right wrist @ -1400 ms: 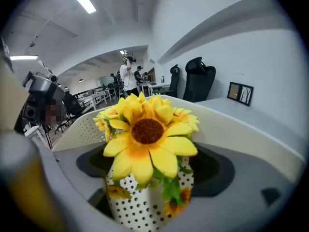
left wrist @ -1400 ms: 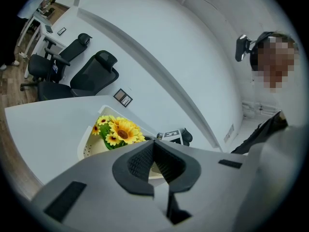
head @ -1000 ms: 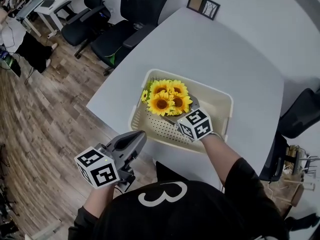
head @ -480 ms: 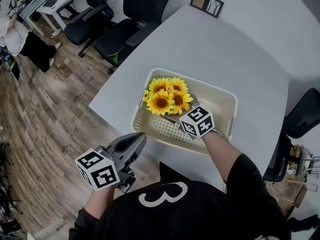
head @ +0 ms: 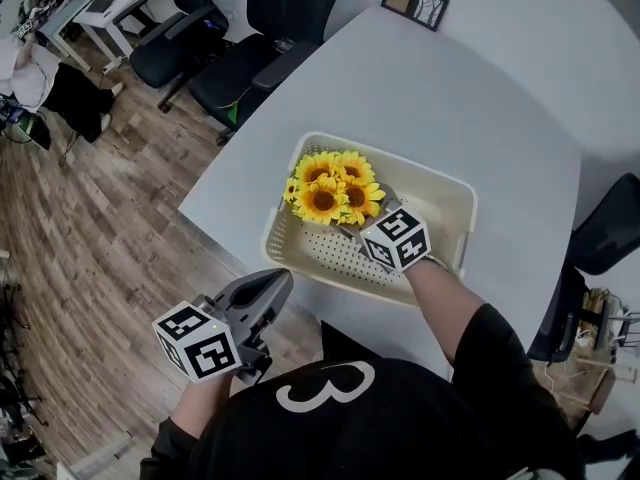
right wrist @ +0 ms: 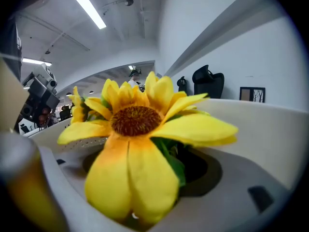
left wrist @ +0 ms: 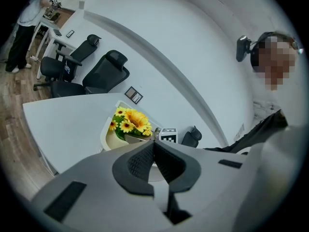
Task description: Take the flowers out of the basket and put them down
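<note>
Here the flowers (head: pixel 335 188), a bunch of yellow sunflowers with brown centres and green leaves, lie inside the cream basket (head: pixel 440 183), in the corner that shows at its upper left in the head view; the basket stands on the white table (head: pixel 450 88), near the edge closest to the person, and its bare floor is perforated with small holes.

The right hand-held gripper (head: pixel 352 230) reaches down into the basket from the near side, its marker cube (head: pixel 396 240) just above the basket floor and its front end tucked under the blooms; in the right gripper view one large sunflower fills the space between the two jaws, with green stems and leaves running down behind it; the jaws are closing around the bunch but stand fairly wide, and the dark pads do not visibly press on the stems yet.

The left hand-held gripper (head: pixel 283 278) hangs off the table, close to the person's body and above the wooden floor (head: pixel 90 228), well apart from the basket; in the left gripper view its jaws meet at the tips with nothing between them, and they point toward the basket and flowers farther off.

A small framed picture (head: pixel 412 1) lies at the far edge of the table; black office chairs (head: pixel 265 58) stand beyond the table's left side.
</note>
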`<state>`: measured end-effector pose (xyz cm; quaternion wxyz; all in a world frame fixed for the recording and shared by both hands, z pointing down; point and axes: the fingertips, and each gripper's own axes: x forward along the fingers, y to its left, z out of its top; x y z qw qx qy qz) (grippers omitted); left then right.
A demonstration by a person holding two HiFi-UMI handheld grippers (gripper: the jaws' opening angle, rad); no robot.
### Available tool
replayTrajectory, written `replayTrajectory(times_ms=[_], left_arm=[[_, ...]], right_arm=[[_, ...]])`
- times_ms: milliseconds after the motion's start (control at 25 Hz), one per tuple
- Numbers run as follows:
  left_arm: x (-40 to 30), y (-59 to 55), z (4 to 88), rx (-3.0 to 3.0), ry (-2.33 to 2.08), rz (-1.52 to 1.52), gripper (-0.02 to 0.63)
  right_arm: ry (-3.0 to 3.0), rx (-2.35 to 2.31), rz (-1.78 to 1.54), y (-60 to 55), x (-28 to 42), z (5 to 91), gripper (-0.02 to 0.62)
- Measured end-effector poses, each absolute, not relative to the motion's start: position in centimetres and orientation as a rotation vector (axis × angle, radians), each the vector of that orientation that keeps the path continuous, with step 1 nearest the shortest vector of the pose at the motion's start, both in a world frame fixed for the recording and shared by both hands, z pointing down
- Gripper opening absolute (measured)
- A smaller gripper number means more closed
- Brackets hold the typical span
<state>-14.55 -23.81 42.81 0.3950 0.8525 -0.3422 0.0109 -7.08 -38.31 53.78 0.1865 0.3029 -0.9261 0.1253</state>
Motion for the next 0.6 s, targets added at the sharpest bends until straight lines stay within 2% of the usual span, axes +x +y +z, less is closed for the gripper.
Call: replayTrajectory(times_ms=[600], left_arm=[[-15.39,-23.22,43.23,2.14,-0.906,0.025,0.012]], right_arm=[[-2.595,0.864,0.235,-38.23,-7.09,53.12,0.341]])
